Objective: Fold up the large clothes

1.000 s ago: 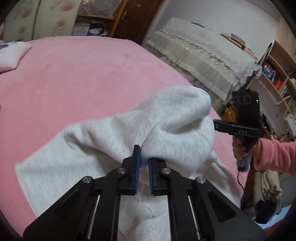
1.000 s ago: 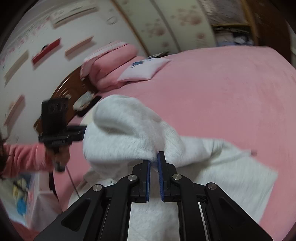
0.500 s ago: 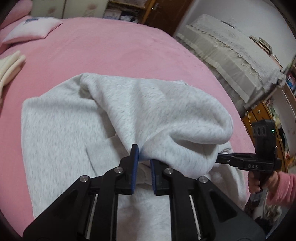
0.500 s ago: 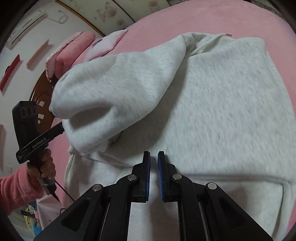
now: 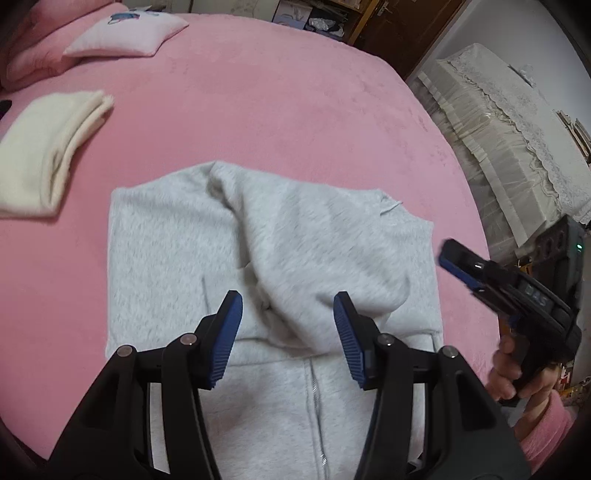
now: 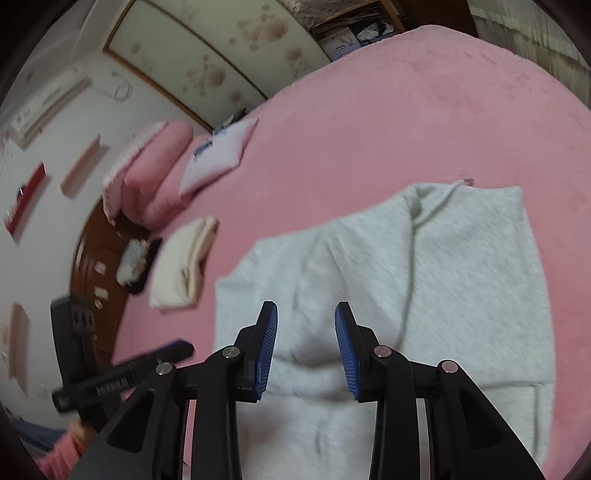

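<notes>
Left gripper (image 5: 288, 332): jaws spread and opening, blue pads clear of the cloth, nothing pinched. Grey hoodie (image 5: 258, 251) lies below the gap, not touched as far as I can tell.

Right gripper (image 6: 306, 343): jaws also apart and opening, narrower gap than the left, nothing between the pads. Same hoodie (image 6: 461, 280) sits under and ahead of them.

In the left wrist view the hoodie is laid on the pink bedspread (image 5: 277, 110), centre of frame, running from 12 down to 6. A folded-over flap bulges across it toward 3. Zipper (image 5: 314, 406) runs down toward 6 between my fingers. Drawstring tip (image 5: 391, 206) pokes out at the far edge around 1.

Right gripper is seen from the left camera at 3 (image 5: 465, 266), off the hoodie's right edge, held in a hand (image 5: 517, 373) with a pink sleeve (image 5: 546, 432). The left one shows in the right camera at 8 (image 6: 173, 350), blurred.

Outward: folded cream garment (image 5: 48, 155) at 10, apart from the hoodie. Pale pillow (image 5: 125, 33) at 11 near the head of the bed. Lace-covered furniture (image 5: 509, 122) off the bed at 2.
</notes>
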The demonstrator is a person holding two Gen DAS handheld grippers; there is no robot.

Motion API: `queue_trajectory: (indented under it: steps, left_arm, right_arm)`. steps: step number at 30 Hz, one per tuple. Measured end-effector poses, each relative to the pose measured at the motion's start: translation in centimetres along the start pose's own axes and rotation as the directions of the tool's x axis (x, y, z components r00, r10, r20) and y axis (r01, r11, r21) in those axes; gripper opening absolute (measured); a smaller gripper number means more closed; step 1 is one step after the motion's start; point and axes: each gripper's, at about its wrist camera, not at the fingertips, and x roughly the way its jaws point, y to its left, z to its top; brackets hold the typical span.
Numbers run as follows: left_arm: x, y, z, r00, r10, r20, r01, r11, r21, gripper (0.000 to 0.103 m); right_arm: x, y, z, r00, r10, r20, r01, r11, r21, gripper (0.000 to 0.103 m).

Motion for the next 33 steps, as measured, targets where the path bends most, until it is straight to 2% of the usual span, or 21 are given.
queue_trajectory:
  steps: [2,3,5,6,9,11,12,15,17,18,22,24,25,28,30,33]
  left_arm:
    - [0.4,-1.3,0.9,1.0,-0.022,0.009,0.022,1.0,-0.008,0.048]
    - [1.1,-1.8,1.2,0.999,-0.043,0.007,0.043,0.999,-0.02,0.048]
    - [2.6,-2.6,1.8,0.997,-0.078,-0.001,0.078,0.996,-0.034,0.048]
    - [3.5,-2.8,1.9,0.997,-0.072,-0.013,0.071,0.997,-0.03,0.048]
    - [6.2,-2.8,1.8,0.993,0.045,-0.108,-0.047,0.999,-0.016,0.048]
    - [7.7,-1.8,1.1,0.984,0.069,-0.164,-0.079,0.996,-0.052,0.048]
    - [8.6,-1.2,0.7,0.978,0.074,-0.193,-0.089,0.993,-0.072,0.048]
    - [11.0,0.4,-0.6,0.957,0.119,-0.266,-0.151,0.983,-0.106,0.048]
    - [12.0,0.9,-1.1,0.956,0.108,-0.271,-0.145,0.982,-0.119,0.048]
    - [12.3,0.9,-1.2,0.958,0.108,-0.265,-0.145,0.982,-0.121,0.05]
    - [13.6,0.9,-1.8,0.959,0.172,-0.227,-0.192,0.979,-0.067,0.055]
    - [14.5,1.5,-2.4,0.959,0.165,-0.23,-0.189,0.978,-0.088,0.055]
    - [14.9,1.8,-2.6,0.959,0.157,-0.234,-0.184,0.978,-0.097,0.056]
    - [15.4,2.4,-2.6,0.961,0.136,-0.242,-0.165,0.981,-0.105,0.059]
    - [15.6,2.6,-2.3,0.96,0.13,-0.249,-0.158,0.983,-0.097,0.059]
    - [14.5,2.6,-1.6,0.961,0.104,-0.256,-0.138,0.983,-0.118,0.057]
  right_arm:
    - [1.6,0.8,1.5,1.0,0.011,0.004,-0.011,0.999,0.043,0.032]
    - [2.6,1.0,1.8,1.0,0.001,-0.003,0.0,0.998,0.059,0.027]
    - [5.0,0.7,1.7,0.999,-0.014,-0.048,0.018,0.997,0.074,0.02]
    - [6.8,0.6,1.4,0.996,-0.025,-0.087,0.031,0.997,0.074,0.016]
    - [11.9,-0.4,-1.3,0.975,-0.042,-0.218,0.049,0.998,0.027,0.015]
    - [14.4,-0.4,-3.2,0.953,-0.052,-0.299,0.051,0.999,-0.011,0.015]
    - [15.2,-0.7,-3.8,0.95,-0.053,-0.307,0.052,0.999,-0.013,0.015]
    - [16.7,-2.1,-4.7,0.955,-0.023,-0.295,0.037,0.998,0.041,0.015]
    - [17.8,-3.2,-4.9,0.953,-0.037,-0.299,0.063,0.995,0.08,0.009]
    - [18.5,-3.4,-5.0,0.952,-0.055,-0.302,0.079,0.994,0.069,0.007]
    - [19.8,-1.9,-5.3,0.94,-0.169,-0.296,0.137,0.983,-0.126,0.003]
    - [20.2,-1.3,-5.4,0.93,-0.218,-0.296,0.162,0.966,-0.201,0.0]
    - [20.3,-1.5,-5.5,0.927,-0.23,-0.297,0.17,0.962,-0.215,0.0]
    - [20.9,-3.0,-5.5,0.934,-0.176,-0.31,0.138,0.98,-0.141,0.0]
    - [21.4,-3.7,-5.6,0.936,-0.167,-0.308,0.132,0.982,-0.131,0.0]
    - [21.0,-2.6,-5.8,0.931,-0.232,-0.28,0.179,0.962,-0.205,0.0]
